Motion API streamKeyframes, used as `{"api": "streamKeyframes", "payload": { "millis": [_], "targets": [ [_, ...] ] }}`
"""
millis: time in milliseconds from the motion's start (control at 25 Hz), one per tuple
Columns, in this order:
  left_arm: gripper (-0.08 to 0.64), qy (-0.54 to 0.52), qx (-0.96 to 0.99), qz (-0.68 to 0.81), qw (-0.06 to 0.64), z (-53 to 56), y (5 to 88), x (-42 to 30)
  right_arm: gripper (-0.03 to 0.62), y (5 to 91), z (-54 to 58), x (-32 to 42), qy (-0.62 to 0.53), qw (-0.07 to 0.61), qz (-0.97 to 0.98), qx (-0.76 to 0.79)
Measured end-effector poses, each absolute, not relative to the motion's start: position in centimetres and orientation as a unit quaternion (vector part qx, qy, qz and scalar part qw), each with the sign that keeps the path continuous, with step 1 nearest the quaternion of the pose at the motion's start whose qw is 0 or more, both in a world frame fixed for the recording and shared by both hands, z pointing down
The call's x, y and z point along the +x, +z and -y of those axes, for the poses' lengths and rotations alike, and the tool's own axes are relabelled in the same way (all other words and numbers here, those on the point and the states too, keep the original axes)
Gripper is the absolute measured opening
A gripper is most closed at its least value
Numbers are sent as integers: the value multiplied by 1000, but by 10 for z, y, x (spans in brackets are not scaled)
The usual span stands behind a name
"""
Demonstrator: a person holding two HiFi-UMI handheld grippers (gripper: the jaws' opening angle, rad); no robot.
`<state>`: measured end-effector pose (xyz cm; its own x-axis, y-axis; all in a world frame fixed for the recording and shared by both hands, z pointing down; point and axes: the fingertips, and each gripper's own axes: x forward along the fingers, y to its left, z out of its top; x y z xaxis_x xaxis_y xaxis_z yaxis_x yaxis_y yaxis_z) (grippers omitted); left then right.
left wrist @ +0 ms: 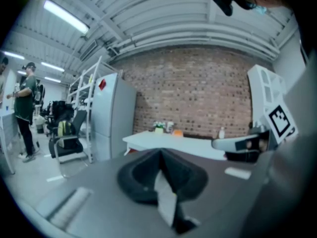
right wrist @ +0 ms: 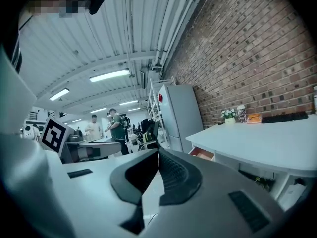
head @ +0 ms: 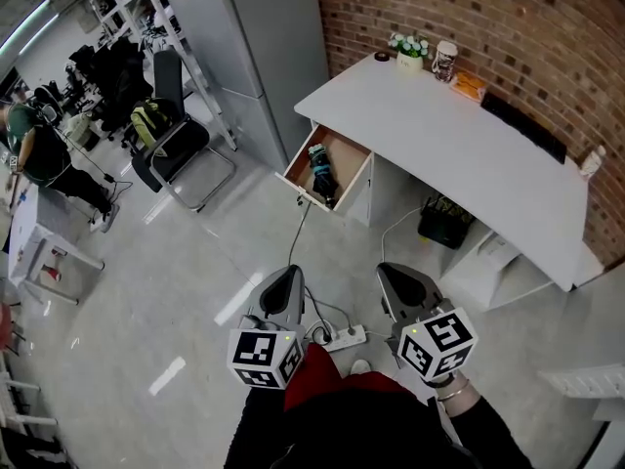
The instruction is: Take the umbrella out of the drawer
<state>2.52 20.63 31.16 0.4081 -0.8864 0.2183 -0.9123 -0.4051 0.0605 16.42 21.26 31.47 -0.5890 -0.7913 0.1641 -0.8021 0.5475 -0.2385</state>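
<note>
In the head view the open drawer (head: pixel 348 154) holds a dark bundle (head: pixel 323 179), teal at its far end, too small to tell as an umbrella or anything else. The right gripper view shows only a sliver of that drawer under the worktop (right wrist: pixel 262 143), whose right end the picture's edge cuts off. The left gripper view is soft throughout, leaving the small things (left wrist: pixel 164 128) on the worktop as blurs.

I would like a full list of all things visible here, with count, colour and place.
desk: one, white, by the brick wall
drawer: one, wooden inside, open under the desk
umbrella: one, dark, in the drawer
potted plant: one, white pot, desk's far corner
keyboard: one, black, on the desk
office chair: one, black, left of the drawer
power strip: one, white, on the floor
left tongs: one, grey, shut, empty
right tongs: one, grey, shut, empty
</note>
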Motion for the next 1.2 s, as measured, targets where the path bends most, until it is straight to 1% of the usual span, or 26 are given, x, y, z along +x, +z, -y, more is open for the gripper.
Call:
{"api": "streamKeyframes", "payload": {
  "millis": [280,480,640,1000,1120,1200],
  "targets": [
    [2,80,830,545,89,-178,320,19,8,319,-189,162,151,16,875,459],
    [2,80,834,539,87,-139,327,6,8,319,-157,144,141,18,876,461],
    [3,83,840,526,99,-100,340,-9,8,328,-122,125,148,32,871,468],
    [5,95,853,496,133,8,367,-69,8,342,-23,58,168,59,852,492],
    [26,101,859,480,147,43,374,-90,8,341,14,28,174,63,846,501],
    [26,105,863,470,152,66,377,-104,8,343,36,11,180,66,840,508]
  ]
}}
